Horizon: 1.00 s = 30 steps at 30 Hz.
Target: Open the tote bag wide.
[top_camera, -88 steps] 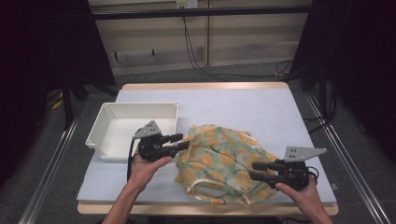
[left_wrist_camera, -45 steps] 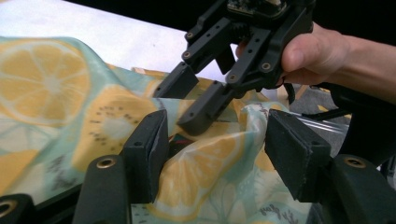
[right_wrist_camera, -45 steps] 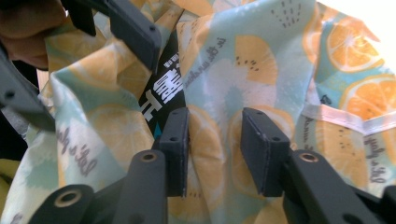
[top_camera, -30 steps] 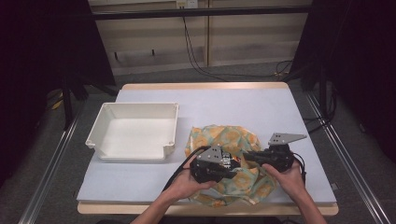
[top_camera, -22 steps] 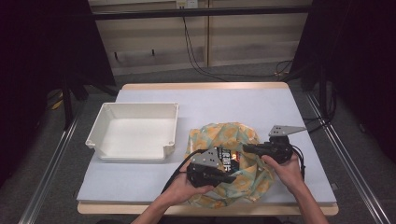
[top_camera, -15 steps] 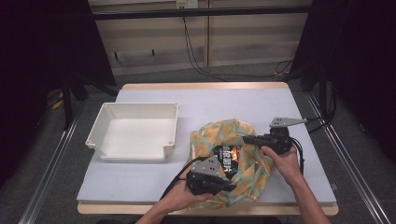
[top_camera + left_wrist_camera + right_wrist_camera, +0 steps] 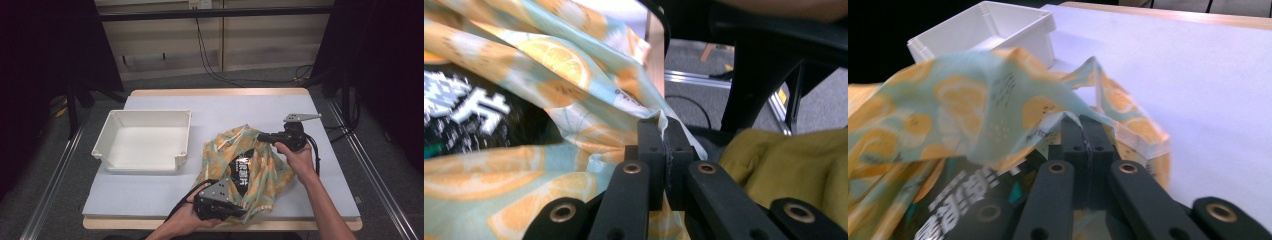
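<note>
Tools (image 7: pixel 220 207) (image 7: pixel 265 138) pinch opposite rims of orange-print bag (image 7: pixel 260 175), pulled apart.

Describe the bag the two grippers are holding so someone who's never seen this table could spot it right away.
On the pale table, look right of the white tray. The bag is thin plastic printed with orange slices, pinched by the left gripper and right gripper, with a dark printed packet showing inside.

White bin (image 7: pixel 145 142) blocks left; far table (image 7: pixel 240 107) half free.
</note>
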Each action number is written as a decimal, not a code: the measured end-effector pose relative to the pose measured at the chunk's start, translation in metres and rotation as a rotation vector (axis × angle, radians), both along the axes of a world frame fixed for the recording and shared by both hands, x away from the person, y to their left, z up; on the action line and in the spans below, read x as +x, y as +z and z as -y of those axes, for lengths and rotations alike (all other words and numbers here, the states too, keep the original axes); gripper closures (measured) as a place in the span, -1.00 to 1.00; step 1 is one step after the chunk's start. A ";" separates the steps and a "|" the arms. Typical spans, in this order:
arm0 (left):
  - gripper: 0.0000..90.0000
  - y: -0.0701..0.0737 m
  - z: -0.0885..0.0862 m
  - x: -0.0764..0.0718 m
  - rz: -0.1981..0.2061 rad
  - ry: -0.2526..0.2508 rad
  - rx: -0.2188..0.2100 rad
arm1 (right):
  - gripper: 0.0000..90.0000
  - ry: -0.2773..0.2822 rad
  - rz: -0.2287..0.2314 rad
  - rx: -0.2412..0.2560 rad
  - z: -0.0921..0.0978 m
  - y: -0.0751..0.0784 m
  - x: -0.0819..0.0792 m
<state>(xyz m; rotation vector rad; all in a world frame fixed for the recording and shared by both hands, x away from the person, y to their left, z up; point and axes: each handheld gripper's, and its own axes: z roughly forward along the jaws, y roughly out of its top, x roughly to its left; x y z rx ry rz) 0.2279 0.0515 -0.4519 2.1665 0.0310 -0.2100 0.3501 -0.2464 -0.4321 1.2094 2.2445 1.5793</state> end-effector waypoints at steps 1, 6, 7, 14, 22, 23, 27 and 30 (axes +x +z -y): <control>0.99 -0.003 -0.001 -0.001 -0.001 -0.005 0.009 | 1.00 -0.014 -0.008 0.006 0.001 -0.002 0.007; 0.99 -0.009 -0.003 -0.001 -0.002 -0.014 0.034 | 1.00 -0.041 -0.018 0.003 0.003 -0.004 0.016; 1.00 -0.010 -0.005 -0.001 0.001 -0.018 0.050 | 1.00 -0.063 -0.022 -0.003 0.003 -0.003 0.020; 0.96 -0.019 -0.011 0.003 -0.018 0.018 0.053 | 1.00 -0.086 -0.036 0.000 0.001 -0.012 0.027; 0.68 -0.013 -0.013 0.008 -0.030 0.066 0.013 | 0.80 -0.034 0.002 -0.005 -0.007 -0.002 0.014; 0.62 -0.010 -0.014 0.009 -0.024 0.089 0.001 | 0.74 -0.039 0.002 -0.011 -0.008 0.000 0.012; 0.49 -0.005 -0.014 0.010 -0.021 0.105 -0.036 | 0.59 -0.037 0.009 -0.026 -0.004 0.005 0.007; 0.36 0.001 -0.016 0.012 -0.016 0.118 -0.054 | 0.46 -0.039 0.024 -0.019 0.000 0.011 -0.002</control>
